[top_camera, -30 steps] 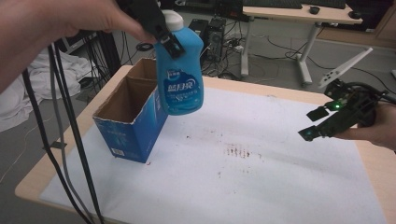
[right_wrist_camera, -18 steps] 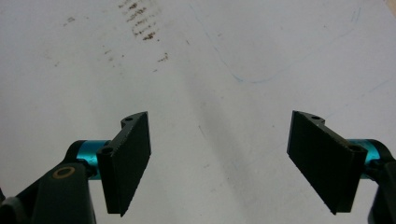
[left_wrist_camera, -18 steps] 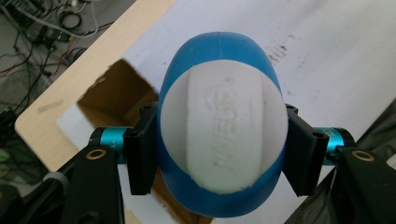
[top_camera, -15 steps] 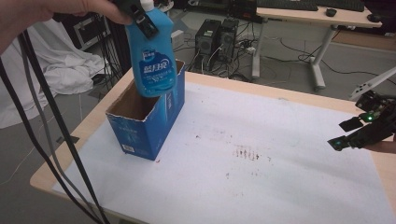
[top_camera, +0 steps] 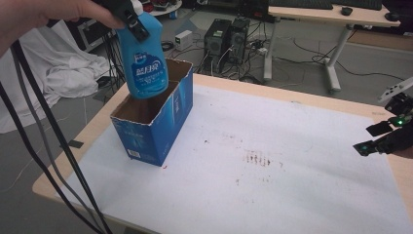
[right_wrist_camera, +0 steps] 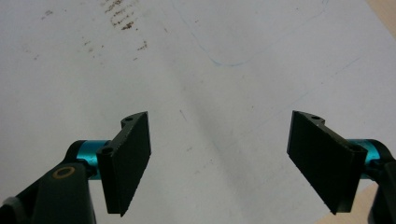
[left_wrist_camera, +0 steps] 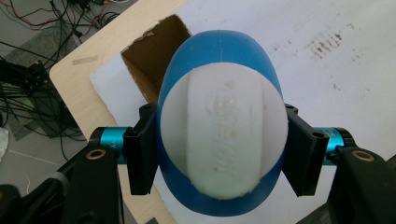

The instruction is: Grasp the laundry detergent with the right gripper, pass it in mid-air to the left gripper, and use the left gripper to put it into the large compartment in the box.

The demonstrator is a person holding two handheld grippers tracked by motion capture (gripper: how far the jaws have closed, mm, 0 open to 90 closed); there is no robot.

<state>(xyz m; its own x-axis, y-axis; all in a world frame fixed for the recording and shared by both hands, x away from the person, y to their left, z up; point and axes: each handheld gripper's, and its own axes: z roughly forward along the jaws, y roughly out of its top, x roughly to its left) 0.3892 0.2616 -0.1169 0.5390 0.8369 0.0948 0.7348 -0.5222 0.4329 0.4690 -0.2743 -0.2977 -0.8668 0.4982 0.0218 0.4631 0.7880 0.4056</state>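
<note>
Black jaws of the right gripper point(right_wrist_camera: 219, 163) are seen standing wide apart with nothing between them, above a bare stretch of the white sheet point(right_wrist_camera: 196, 70) that covers the table point(top_camera: 292, 95). In the high view the right gripper point(top_camera: 377, 139) is held low at the table's right edge, well apart from everything else. Brownish stains point(top_camera: 258, 158) are scattered across the middle of the sheet. Farther left, a blue cardboard box point(top_camera: 156, 122) is stood near the table's left edge, its top open and its brown inside exposed. Above that opening a blue bottle point(top_camera: 146, 63) with a printed label is held upright in the air, its bottom just over the box's rim, not yet inside. The bottle is clamped near its neck by the left gripper point(top_camera: 134, 22); in the left gripper view the jaws are pressed against both sides of the blue bottle point(left_wrist_camera: 222, 140), whose white top faces the camera, with the box opening point(left_wrist_camera: 152, 63) seen beneath it. Beyond the table, a white cloth point(top_camera: 63, 73) and computer towers point(top_camera: 226, 41) are seen on the floor.
</note>
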